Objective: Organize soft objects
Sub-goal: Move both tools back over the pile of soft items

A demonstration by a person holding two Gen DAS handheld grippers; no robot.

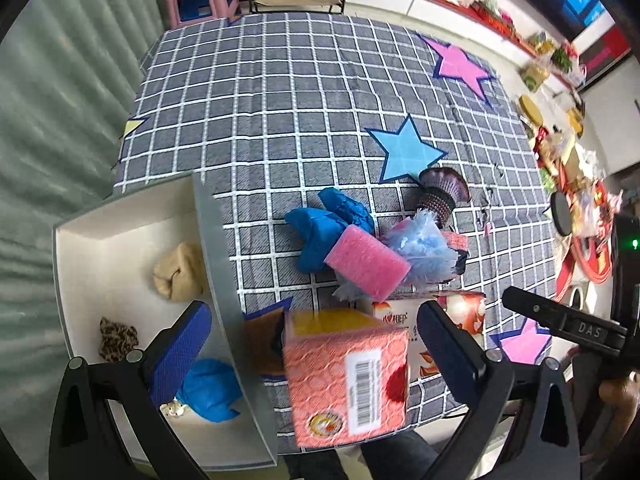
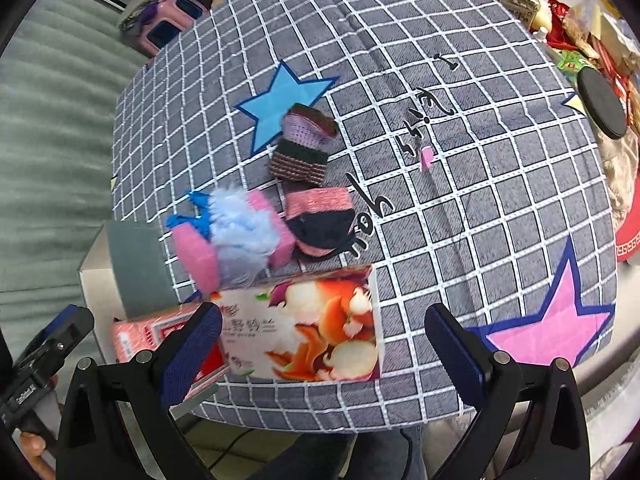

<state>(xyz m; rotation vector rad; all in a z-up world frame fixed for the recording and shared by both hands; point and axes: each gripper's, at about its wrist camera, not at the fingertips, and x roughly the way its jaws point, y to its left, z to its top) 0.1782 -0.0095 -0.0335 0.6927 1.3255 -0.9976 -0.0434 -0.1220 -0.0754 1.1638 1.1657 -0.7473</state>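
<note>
Hovering wide apart, the left tool (image 1: 312, 344) (right tool (image 2: 324, 350) likewise gaping) should straddle the pink patterned tissue box (image 1: 344, 376) squarely before closing gently.

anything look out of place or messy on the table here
Yes. The soft things are heaped together rather than sorted: a pink sponge lies across a blue cloth with a pale blue feathery tuft on top. A pink box sits tilted between the open fingers of the left gripper.

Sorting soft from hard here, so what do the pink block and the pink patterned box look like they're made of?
The pink block looks like foam sponge: matte, porous grain, rounded edges. The pink patterned box looks like printed cardboard: crisp corners, flat faces, a barcode label, slight sheen. It is blurred, so that's tentative.
</note>
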